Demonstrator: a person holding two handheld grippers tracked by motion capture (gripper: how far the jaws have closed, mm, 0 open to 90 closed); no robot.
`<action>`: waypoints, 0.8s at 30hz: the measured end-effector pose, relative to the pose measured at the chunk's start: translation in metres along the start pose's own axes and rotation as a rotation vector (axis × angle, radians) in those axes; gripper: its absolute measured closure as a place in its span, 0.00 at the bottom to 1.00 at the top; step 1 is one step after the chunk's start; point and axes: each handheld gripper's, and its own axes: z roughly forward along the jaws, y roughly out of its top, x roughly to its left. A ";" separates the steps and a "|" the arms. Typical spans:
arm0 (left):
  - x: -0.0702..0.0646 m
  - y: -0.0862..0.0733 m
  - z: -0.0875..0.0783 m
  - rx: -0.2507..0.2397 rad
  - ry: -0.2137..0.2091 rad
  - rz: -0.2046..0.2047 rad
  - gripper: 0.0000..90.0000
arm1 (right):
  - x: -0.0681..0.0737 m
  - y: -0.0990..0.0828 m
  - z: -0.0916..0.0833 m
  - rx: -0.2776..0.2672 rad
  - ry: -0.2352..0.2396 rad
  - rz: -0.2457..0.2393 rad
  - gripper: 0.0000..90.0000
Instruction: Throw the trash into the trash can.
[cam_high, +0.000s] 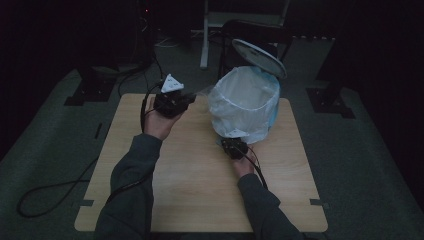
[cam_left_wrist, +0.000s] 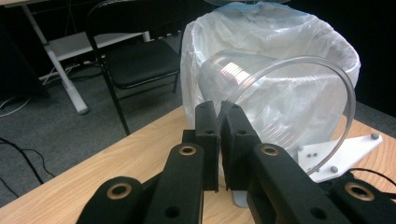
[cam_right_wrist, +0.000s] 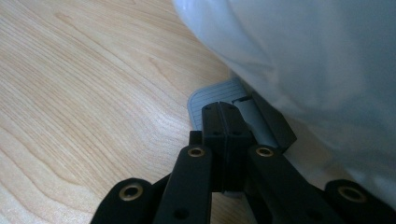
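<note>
Left hand-held gripper (cam_left_wrist: 218, 109) pinches the cup (cam_left_wrist: 280, 112) by its wall, just beside the bin (cam_left_wrist: 327, 51). Right hand-held gripper (cam_right_wrist: 226, 109), jaws closed, presses the pedal (cam_right_wrist: 210, 100); lid (cam_high: 258, 56) up. Carry the cup over the rim before releasing.

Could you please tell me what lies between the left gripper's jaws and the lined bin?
The clear plastic cup, pinched at its wall by the left gripper, spans that stretch toward the bin; the left gripper view shows it.

Dim room; grey carpet (cam_high: 370, 165); black folding chair (cam_left_wrist: 135, 60) behind wooden table (cam_high: 200, 195).
</note>
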 end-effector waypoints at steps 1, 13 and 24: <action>0.000 0.001 0.001 0.000 -0.001 -0.003 0.97 | 0.000 0.000 0.000 0.000 0.000 -0.001 1.00; 0.003 0.009 0.003 -0.010 -0.002 -0.012 0.97 | 0.000 0.000 0.000 -0.001 0.000 -0.001 1.00; -0.001 0.023 0.004 -0.034 -0.009 -0.002 0.97 | 0.000 0.000 0.000 -0.001 0.001 0.000 1.00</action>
